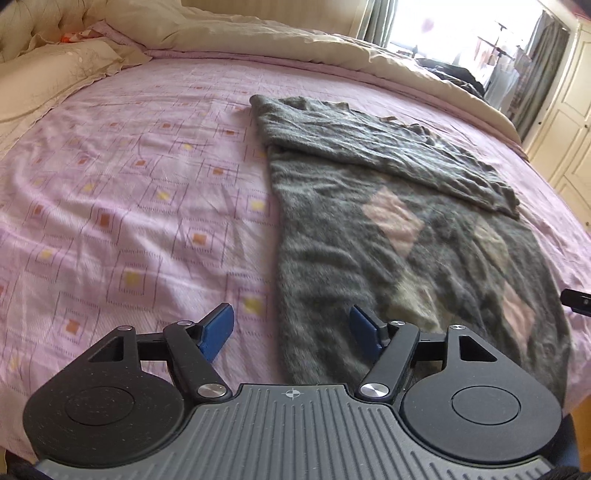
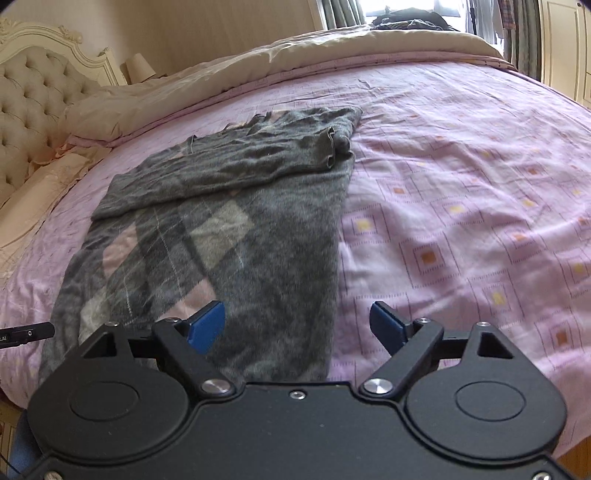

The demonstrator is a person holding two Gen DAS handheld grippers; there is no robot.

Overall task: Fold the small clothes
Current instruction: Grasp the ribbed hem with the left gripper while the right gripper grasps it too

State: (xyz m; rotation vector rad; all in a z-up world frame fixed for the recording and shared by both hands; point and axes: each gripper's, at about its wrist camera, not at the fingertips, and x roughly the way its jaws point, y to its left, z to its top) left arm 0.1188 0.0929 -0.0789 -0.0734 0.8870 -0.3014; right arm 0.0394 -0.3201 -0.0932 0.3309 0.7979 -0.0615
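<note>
A grey argyle sweater (image 1: 388, 236) with pink and beige diamonds lies flat on the bed, its sleeves folded across the upper body. It also shows in the right wrist view (image 2: 229, 229). My left gripper (image 1: 291, 328) is open and empty, hovering over the sweater's near left edge by the hem. My right gripper (image 2: 297, 325) is open and empty over the sweater's near right edge by the hem. A tip of the right gripper (image 1: 576, 301) shows at the right edge of the left wrist view.
The bed has a pink patterned sheet (image 1: 129, 206), shown too in the right wrist view (image 2: 480, 221). A beige duvet (image 1: 258, 33) is bunched at the far side. A tufted headboard (image 2: 33, 99) and pillows (image 2: 48, 177) are at the left. White wardrobe doors (image 1: 565, 122) stand at the right.
</note>
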